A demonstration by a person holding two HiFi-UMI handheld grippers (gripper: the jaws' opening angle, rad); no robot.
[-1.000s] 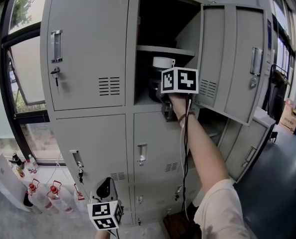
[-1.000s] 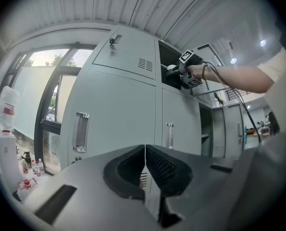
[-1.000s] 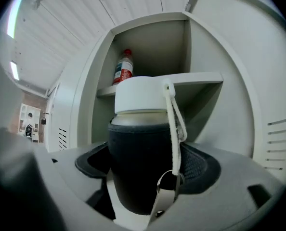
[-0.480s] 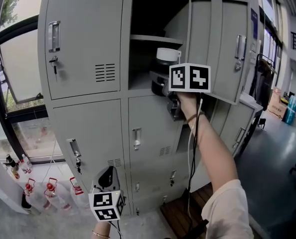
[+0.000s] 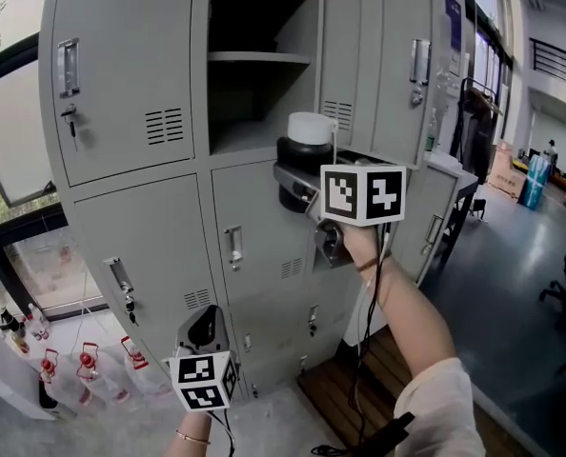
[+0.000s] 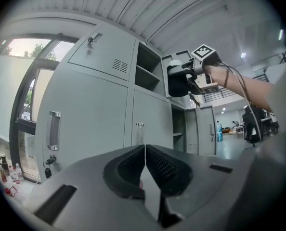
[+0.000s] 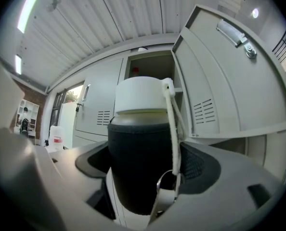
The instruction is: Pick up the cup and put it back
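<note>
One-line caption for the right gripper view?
Right hand-held gripper grips a black cup with white lid, outside an open locker.

Perhaps office locker area: steel lockers (image 5: 121,93)

Cup (image 5: 298,152) partly behind the jaws

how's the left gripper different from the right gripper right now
Jaws: the right gripper has its jaws wide apart, while the left gripper has its jaws together.
Load: the right gripper clamps a black cup with a white lid; the left gripper holds nothing.
Height: in the head view the right gripper is raised in front of the open locker compartment, and the left gripper sits low by the lower doors.
Both face the grey lockers.
</note>
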